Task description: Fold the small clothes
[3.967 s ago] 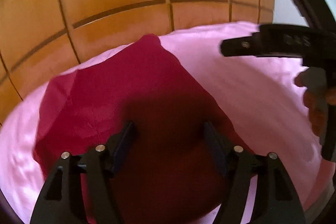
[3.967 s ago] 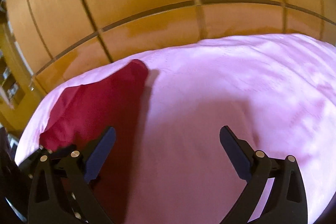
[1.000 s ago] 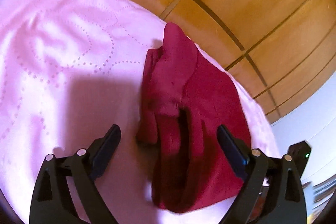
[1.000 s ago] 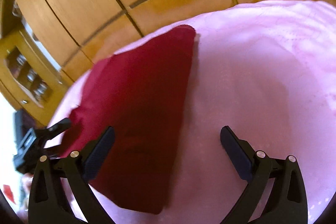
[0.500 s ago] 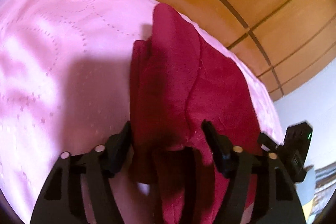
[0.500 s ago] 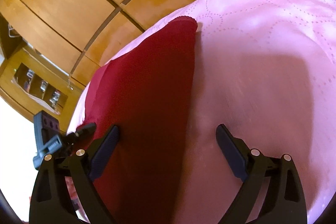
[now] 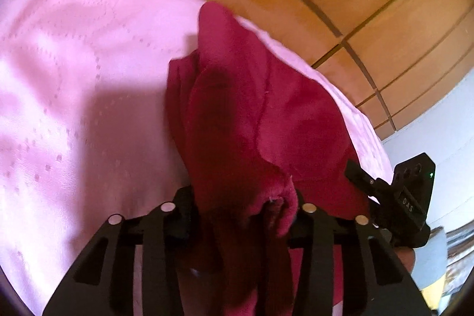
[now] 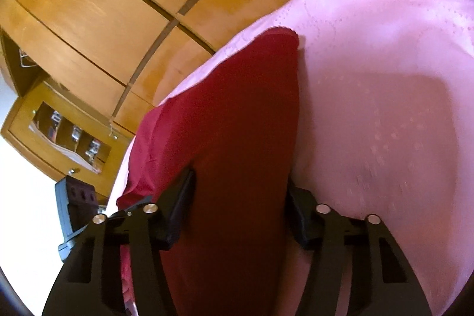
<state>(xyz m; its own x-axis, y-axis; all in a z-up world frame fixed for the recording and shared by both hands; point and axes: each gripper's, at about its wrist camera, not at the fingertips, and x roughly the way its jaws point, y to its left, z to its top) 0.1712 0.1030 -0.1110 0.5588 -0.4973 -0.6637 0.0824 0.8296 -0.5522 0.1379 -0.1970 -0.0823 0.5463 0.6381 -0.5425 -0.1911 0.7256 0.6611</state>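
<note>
- A dark red garment (image 7: pixel 266 114) lies partly folded near the edge of a bed with a pink quilted bedspread (image 7: pixel 74 64), wooden wardrobe panels (image 8: pixel 103 5) behind.
- The left claw (image 7: pixel 246 209) pinches a bunched, layered hem of the cloth between its fingers.
- The right claw (image 8: pixel 240 197) has its fingers against both sides of a smooth red panel; it appears clamped on it, though the contact is partly hidden.
- Risk: the left grip holds several loose layers, so one could slip free on lifting and spoil the fold.
- Risk: uneven pulling by the two claws would likely skew the edges or drag the garment off the bed's edge.
- Risk: the soft bedspread may bunch up beneath the moving cloth.
</note>
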